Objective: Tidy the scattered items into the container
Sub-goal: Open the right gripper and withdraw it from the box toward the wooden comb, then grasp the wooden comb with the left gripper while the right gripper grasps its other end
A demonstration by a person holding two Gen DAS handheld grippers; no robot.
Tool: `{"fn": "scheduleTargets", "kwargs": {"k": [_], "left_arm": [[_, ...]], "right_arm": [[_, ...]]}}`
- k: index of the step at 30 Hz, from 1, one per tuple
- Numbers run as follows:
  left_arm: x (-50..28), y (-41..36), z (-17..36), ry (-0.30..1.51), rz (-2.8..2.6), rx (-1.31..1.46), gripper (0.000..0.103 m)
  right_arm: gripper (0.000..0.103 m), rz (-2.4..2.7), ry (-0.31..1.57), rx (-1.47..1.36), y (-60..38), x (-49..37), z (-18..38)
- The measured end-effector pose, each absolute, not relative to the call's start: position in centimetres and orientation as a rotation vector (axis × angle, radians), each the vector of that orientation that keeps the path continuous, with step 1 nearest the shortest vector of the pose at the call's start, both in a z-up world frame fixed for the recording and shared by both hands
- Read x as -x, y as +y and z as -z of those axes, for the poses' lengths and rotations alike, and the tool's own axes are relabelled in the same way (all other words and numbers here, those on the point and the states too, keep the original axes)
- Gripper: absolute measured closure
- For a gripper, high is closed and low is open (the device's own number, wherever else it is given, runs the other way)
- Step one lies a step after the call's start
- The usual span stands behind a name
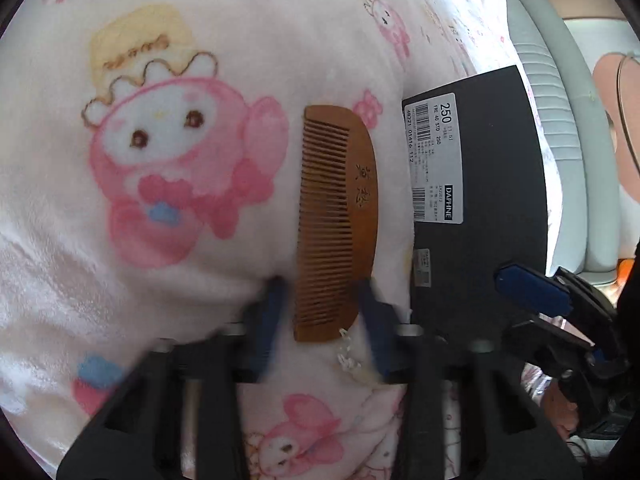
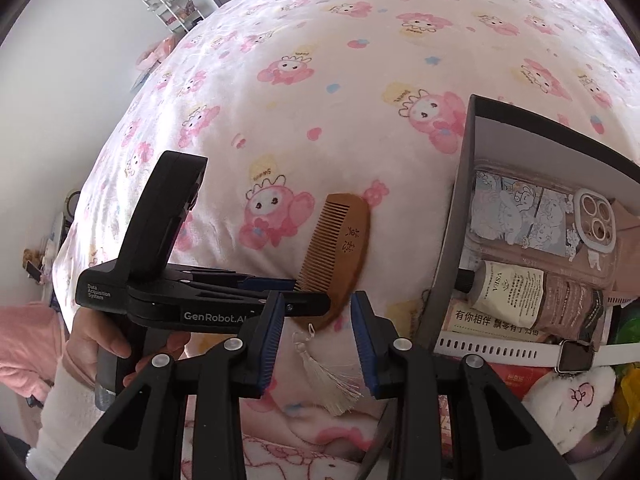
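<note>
One wooden comb (image 1: 340, 220) left on the bed (image 1: 160, 240), straddled by left hand-held gripper (image 1: 320, 304), pads not visibly clamped; right hand-held gripper (image 2: 318, 340) apart, empty, near box (image 2: 452, 240).

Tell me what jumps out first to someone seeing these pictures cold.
The wooden comb lies on the pink cartoon-print blanket, its lower end between the fingers of the left gripper, beside the dark box. In the right wrist view the box stands open, holding a phone case, a tube and a white watch.
</note>
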State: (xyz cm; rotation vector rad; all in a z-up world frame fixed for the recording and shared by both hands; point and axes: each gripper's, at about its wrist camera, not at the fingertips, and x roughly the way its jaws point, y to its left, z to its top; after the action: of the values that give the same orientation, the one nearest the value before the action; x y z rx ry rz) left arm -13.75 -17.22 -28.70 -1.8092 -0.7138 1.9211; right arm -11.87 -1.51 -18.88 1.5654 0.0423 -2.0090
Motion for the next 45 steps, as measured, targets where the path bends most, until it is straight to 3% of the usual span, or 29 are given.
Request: {"fn": "scheduleTargets", "kwargs": {"k": [7, 14, 16, 22, 30, 39, 41, 42, 45], "left_arm": [[10.2, -21.3, 25.1, -0.772, -2.068, 1.713, 0.100], [2.7, -26.8, 23.6, -0.803, -2.183, 1.754, 0.099], [0.8, -28.5, 24.2, -0.847, -2.252, 1.792, 0.093], [-4.1, -30.0, 25.6, -1.175, -2.208, 1.682, 0.088], [-3.2, -28.2, 28.0, -1.300, -2.180, 1.647, 0.091], [-2.6, -33.0, 25.0, -1.363, -2.490, 1.586, 0.095], [-3.0, -33.2, 24.9, -1.411, -2.467, 1.530, 0.088], [-2.9, -33.1, 25.3, -1.427, -2.444, 1.524, 0.076], [-2.3, -33.2, 26.6, -1.428, -2.431, 1.586, 0.073]], "right_arm": [[0.072, 2.002, 0.036, -1.547, -2.4, 11.1, 18.3], [0.072, 1.934, 0.082, -1.518, -5.4, 10.3, 18.0], [0.072, 1.917, 0.101, -1.507, -6.2, 10.2, 18.2], [0.072, 1.860, 0.203, -1.542, -8.8, 10.6, 20.0], [0.072, 1.782, 0.252, -1.600, -10.2, 10.2, 23.1], [0.072, 1.801, 0.266, -1.616, -10.4, 11.6, 23.3], [0.070, 1.791, 0.262, -1.614, -11.2, 11.9, 23.3], [0.066, 1.786, 0.258, -1.608, -11.6, 12.1, 23.3], [0.063, 1.774, 0.258, -1.603, -13.7, 13.2, 23.8]]}}
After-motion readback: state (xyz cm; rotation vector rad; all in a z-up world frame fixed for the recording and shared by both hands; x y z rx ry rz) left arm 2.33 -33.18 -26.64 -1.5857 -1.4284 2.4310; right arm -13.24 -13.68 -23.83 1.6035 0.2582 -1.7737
